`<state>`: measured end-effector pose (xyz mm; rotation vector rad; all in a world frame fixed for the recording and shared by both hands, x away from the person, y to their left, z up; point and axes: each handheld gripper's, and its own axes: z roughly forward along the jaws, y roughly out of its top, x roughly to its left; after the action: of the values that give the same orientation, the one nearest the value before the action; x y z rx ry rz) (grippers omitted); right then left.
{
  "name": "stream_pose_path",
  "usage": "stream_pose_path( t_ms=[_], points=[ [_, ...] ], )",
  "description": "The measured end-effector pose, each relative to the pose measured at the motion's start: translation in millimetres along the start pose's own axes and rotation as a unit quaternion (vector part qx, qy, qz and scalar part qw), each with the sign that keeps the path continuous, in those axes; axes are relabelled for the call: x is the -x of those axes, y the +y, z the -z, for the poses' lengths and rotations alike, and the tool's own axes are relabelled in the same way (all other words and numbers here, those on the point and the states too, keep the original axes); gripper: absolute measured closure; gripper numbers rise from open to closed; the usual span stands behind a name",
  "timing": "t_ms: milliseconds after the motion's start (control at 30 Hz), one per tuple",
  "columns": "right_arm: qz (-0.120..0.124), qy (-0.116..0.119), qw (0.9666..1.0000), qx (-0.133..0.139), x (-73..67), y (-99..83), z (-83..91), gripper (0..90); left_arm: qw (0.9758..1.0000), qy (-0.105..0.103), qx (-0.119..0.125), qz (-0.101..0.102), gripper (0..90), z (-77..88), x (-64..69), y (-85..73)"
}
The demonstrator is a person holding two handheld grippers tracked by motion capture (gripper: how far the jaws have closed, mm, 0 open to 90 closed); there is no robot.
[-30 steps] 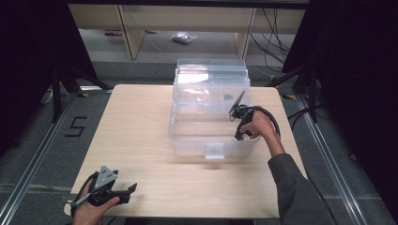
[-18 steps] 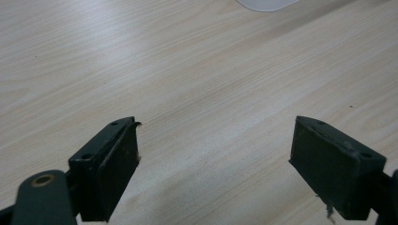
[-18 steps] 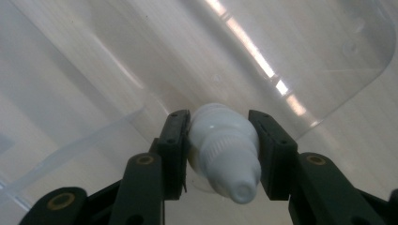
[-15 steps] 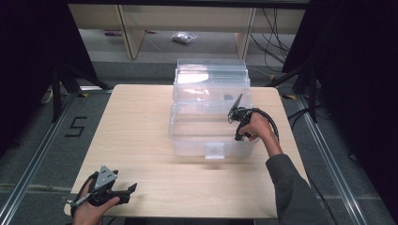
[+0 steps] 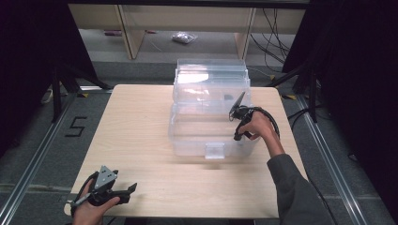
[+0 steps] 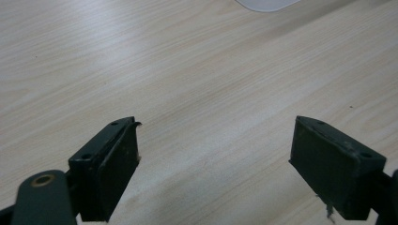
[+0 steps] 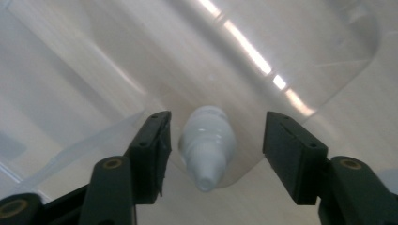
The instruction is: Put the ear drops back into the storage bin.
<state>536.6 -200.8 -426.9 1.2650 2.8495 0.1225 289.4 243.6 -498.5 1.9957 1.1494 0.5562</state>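
- High view: the right gripper [image 5: 238,119] reaches into the clear bin [image 5: 187,136] on the desk [image 5: 141,122]; the left gripper [image 5: 123,193] rests well short of the bin.
- Left gripper view: fingers [image 6: 110,164] spread over bare desk.
- Right gripper view: fingers [image 7: 152,150], just opening, flank the white bottle [image 7: 207,146] inside the bin without touching it.

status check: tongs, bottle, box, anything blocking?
Right tongs just opened, white bottle loose between them inside clear box. Left tongs open, idle over table. Nothing blocking.

Object: small white plastic bottle [image 7: 208,146] with a ribbed, tapered nozzle
Pose: lying on its side, nozzle end nearest
Location: inside the clear plastic bin [image 5: 197,136] on the table
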Motion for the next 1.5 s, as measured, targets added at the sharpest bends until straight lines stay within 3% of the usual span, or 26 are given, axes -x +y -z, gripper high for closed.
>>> stream_pose_path(
  t_ms=[33, 200, 433, 633, 800, 833, 1033, 1167, 1233, 1300, 1333, 1367, 1500],
  points=[
    [-0.013, -0.005, 0.9998, 0.014, 0.3, -0.6, 7.5, 38.9, 1.0000, -0.002, 0.007, 0.001, 15.1, -1.0, -0.2, -0.7],
    [-0.014, -0.006, 0.9995, 0.029, 0.0, -2.3, 17.1, 36.1, 1.0000, -0.001, 0.003, 0.001, 15.1, -0.5, 0.1, -0.3],
    [0.011, -0.017, 0.9968, 0.078, -1.1, -4.7, 28.0, 33.6, 1.0000, 0.000, 0.002, -0.001, 15.1, -0.5, -0.5, -0.2],
    [0.006, -0.011, 0.9942, 0.107, -8.7, -7.4, 38.8, 30.1, 1.0000, 0.000, 0.005, -0.001, 15.1, -0.9, -0.6, -0.5],
    [0.008, -0.010, 0.9930, 0.117, -12.5, -8.7, 41.8, 27.8, 1.0000, 0.000, 0.003, -0.001, 15.1, -0.6, -0.1, -0.3],
    [-0.003, -0.008, 0.9925, 0.122, -14.8, -9.5, 42.9, 26.2, 1.0000, 0.000, 0.004, 0.001, 15.1, -0.7, 0.1, -0.3],
    [0.005, -0.013, 0.9893, 0.145, -18.6, -11.6, 44.5, 25.2, 1.0000, 0.000, 0.005, 0.001, 15.1, -0.5, 0.4, -0.3],
    [0.000, -0.011, 0.9894, 0.145, -23.1, -12.6, 48.3, 25.1, 1.0000, 0.001, -0.001, -0.005, 15.1, -0.5, -1.2, 0.1],
    [0.010, -0.012, 0.9872, 0.159, -24.2, -13.1, 49.8, 25.1, 1.0000, 0.001, 0.002, -0.005, 15.1, -0.7, -1.0, -0.3],
    [0.007, -0.011, 0.9876, 0.156, -27.0, -14.4, 52.3, 25.1, 1.0000, -0.001, 0.007, 0.002, 15.1, -0.5, 0.5, -0.5],
    [0.020, -0.013, 0.9861, 0.165, -26.4, -14.7, 52.5, 25.1, 1.0000, 0.000, 0.008, 0.001, 15.1, -0.4, 0.5, -0.5],
    [0.005, -0.011, 0.9871, 0.159, -29.2, -16.1, 54.6, 25.0, 1.0000, 0.000, 0.007, 0.001, 15.1, -0.5, 0.4, -0.4],
    [0.013, -0.013, 0.9863, 0.164, -29.7, -17.6, 56.9, 24.4, 1.0000, 0.000, 0.007, 0.001, 15.1, -0.7, 0.1, -0.3]
  ],
)
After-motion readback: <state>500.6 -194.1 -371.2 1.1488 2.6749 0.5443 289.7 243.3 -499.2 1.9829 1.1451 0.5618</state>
